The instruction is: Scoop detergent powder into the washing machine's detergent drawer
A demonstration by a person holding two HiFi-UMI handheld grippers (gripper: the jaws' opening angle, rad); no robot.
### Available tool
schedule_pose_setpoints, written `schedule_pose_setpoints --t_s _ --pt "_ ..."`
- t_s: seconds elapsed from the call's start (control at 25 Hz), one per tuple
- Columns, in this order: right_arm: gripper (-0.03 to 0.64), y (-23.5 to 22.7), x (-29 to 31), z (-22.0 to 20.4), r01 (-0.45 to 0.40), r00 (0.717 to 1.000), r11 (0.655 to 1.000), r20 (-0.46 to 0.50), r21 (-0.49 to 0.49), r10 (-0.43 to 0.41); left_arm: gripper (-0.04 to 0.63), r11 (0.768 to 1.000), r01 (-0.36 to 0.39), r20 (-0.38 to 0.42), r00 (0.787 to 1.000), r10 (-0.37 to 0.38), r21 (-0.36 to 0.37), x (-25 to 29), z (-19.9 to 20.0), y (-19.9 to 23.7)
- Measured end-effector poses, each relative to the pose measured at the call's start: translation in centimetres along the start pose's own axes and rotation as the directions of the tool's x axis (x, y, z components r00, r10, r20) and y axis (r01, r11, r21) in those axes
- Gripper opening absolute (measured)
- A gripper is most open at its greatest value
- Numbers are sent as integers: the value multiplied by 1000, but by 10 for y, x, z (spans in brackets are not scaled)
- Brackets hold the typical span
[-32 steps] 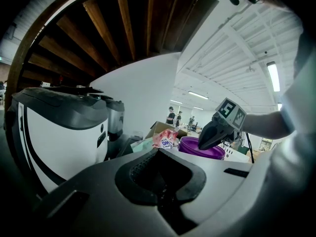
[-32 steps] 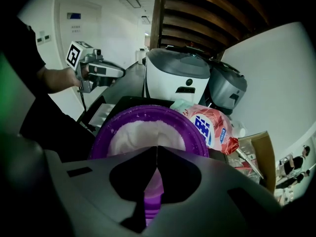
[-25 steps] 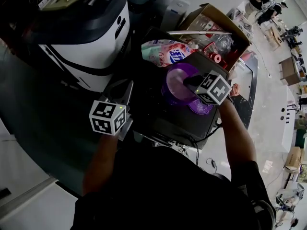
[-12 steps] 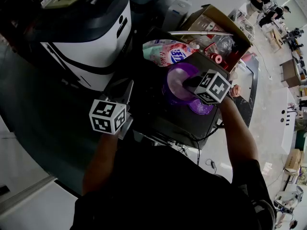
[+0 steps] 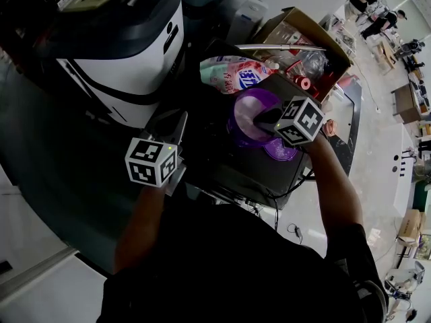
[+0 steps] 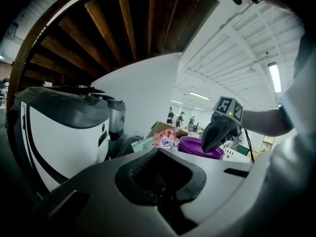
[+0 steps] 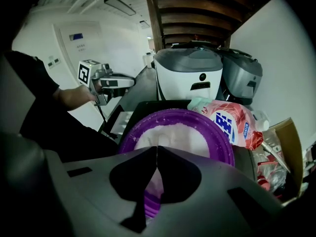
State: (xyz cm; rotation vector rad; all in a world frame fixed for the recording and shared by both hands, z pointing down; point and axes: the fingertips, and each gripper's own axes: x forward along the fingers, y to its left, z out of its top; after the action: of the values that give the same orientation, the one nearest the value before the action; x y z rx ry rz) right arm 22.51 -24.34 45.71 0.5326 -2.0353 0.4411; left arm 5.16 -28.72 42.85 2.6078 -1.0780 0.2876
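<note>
A purple bowl (image 5: pixel 244 106) of white detergent powder (image 7: pixel 173 135) sits on a black top (image 5: pixel 229 167). My right gripper (image 5: pixel 260 118) hangs over the bowl's near rim with its jaws shut. Only powder and purple plastic show through the gap behind the tips (image 7: pixel 157 149), so I cannot tell whether anything is held. My left gripper (image 5: pixel 178 124) is shut and empty, to the left of the bowl. It hovers over a white compartmented drawer (image 7: pixel 121 123). The left gripper view shows the bowl (image 6: pixel 193 144) and the right gripper (image 6: pixel 209 145) dipping toward it.
A white and black washing machine (image 5: pixel 128 52) stands at the left rear. A pink detergent bag (image 5: pixel 232 73) lies behind the bowl, and an open cardboard box (image 5: pixel 306 42) of clutter is further back. A purple lid (image 5: pixel 279 151) rests at the bowl's right.
The right gripper has shifted very slightly over the bowl. The left gripper has stayed put.
</note>
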Motion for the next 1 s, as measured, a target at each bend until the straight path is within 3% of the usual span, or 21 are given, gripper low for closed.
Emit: schedule_pose_setpoints --t_s 0.52,1.0 --pt "21 5 -17 6 -138 981 979 159 147 114 8 1000 9 -4 1000 -9 -1 1 1 -8" --pt "21 -10 -39 -1 -216 936 939 332 268 121 8 1000 -2 -10 1000 2 11 5 3 -16"
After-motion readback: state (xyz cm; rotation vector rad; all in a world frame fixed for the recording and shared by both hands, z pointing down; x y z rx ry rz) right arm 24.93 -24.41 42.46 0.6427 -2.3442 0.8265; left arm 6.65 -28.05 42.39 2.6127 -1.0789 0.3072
